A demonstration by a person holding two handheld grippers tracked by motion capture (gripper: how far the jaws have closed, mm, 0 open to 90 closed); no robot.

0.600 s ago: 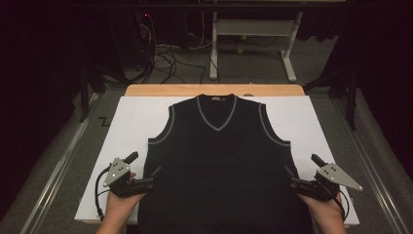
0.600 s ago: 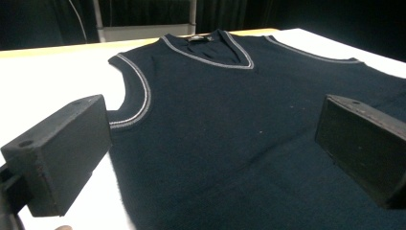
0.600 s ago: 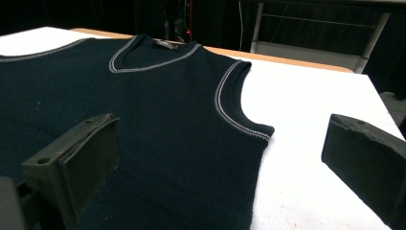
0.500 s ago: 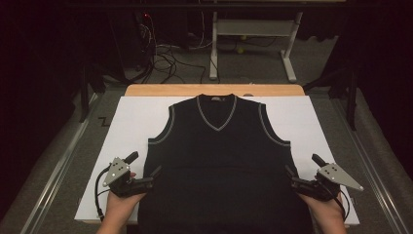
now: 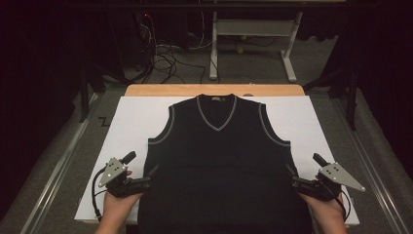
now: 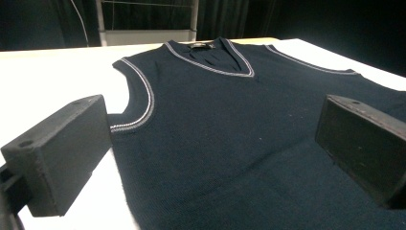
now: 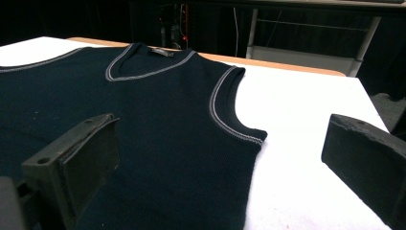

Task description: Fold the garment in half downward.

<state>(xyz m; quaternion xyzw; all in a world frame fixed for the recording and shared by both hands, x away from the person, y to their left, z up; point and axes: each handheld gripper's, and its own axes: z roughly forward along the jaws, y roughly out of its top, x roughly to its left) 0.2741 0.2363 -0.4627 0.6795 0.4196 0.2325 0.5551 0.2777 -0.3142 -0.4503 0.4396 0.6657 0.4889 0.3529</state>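
Vest [image 5: 218, 165] lies flat, front up, on the white sheet [image 5: 131, 122] over the counter, neck away from you. Left tongs [image 5: 146, 179] & right tongs [image 5: 296, 179] both released, nothing btwn jaws, each straddling a side edge near the hem. Risk: close too shallow & you'll likely pinch just the top layer, or snag the sheet w/ the knit; uneven lift would skew it.

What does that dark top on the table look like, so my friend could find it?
Look at the white sheet covering the table. Spread flat in its middle lies the sleeveless vest, neck away from the person. It is dark navy knit, with pale stitched trim around its V-neck and both armholes.
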